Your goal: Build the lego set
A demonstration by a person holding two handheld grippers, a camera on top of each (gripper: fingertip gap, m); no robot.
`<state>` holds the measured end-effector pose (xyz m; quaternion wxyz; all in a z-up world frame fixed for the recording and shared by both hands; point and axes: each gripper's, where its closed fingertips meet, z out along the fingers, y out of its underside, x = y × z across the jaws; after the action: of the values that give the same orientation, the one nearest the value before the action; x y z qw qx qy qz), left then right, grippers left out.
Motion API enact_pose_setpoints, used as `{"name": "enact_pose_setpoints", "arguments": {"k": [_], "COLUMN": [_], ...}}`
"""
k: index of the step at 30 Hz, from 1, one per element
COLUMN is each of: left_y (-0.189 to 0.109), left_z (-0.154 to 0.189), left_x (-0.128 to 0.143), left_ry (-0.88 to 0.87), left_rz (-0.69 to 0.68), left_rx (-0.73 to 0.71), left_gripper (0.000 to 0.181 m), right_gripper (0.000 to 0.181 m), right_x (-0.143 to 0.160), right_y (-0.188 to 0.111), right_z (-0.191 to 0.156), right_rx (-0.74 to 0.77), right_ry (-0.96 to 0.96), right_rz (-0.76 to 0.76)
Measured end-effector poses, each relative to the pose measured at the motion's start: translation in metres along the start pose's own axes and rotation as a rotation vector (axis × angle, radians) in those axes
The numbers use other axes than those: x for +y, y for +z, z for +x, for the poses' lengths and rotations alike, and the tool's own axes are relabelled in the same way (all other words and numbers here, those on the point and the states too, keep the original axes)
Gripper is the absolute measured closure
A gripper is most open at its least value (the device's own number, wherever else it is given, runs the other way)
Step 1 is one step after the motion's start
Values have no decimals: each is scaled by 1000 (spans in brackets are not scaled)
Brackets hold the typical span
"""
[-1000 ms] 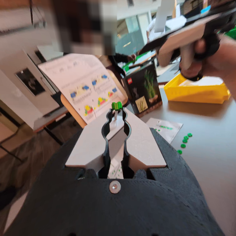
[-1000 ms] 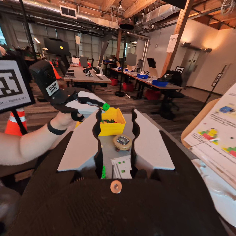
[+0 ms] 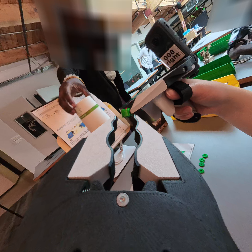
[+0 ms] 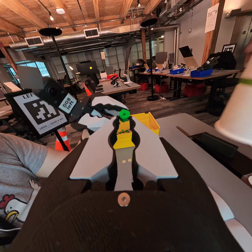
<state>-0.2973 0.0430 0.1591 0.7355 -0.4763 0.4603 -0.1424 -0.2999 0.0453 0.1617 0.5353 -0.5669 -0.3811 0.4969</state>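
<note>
A small green round brick (image 4: 124,115) sits pinched between the tips of my right gripper (image 4: 124,119), which is shut on it and held in the air above the table. In the left wrist view the same brick (image 3: 126,112) is at the tip of the right gripper (image 3: 128,109), which comes in from the upper right. My left gripper (image 3: 125,120) is open, its tips just below and either side of the brick, wider apart than the brick. From the right wrist view the left gripper (image 4: 114,112) is to the left, next to the brick.
A yellow bin (image 4: 148,122) with green pieces stands on the grey table beyond the grippers. Several green round pieces (image 3: 201,163) and a parts bag (image 3: 185,148) lie to the right. An instruction sheet (image 3: 64,122) stands on a stand. A person's hand holds a paper cup (image 3: 94,115) close by. The grippers are tip to tip, or close to it.
The green brick was in my left gripper's tips; now my right gripper is shut on it and the left has opened. A hand with a paper cup has come into view.
</note>
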Motion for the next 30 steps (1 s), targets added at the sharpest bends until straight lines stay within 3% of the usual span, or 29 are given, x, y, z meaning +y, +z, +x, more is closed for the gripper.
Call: {"name": "enact_pose_setpoints", "arguments": {"k": [6,11,16,30], "left_y": [-12,-17,-16,-26], "left_z": [12,27,36,45], "left_x": [0,4,5,-3], "left_ry": [-136,-64,-107,-79], "left_rz": [-27,-65,-77,-30], "left_rx": [182,260,307,377], "left_gripper": [152,146,149,159], "right_gripper": [167,167,167,167], "right_x": [13,24,32,33], "right_y": [-4,-1,1,-1], "right_z": [-5,-15,-24,-40], "right_rx": [17,-39,-56,-203], "right_ry": [-163,-166,-270,-183], "right_rz": [-122,-186,-236,-217]}}
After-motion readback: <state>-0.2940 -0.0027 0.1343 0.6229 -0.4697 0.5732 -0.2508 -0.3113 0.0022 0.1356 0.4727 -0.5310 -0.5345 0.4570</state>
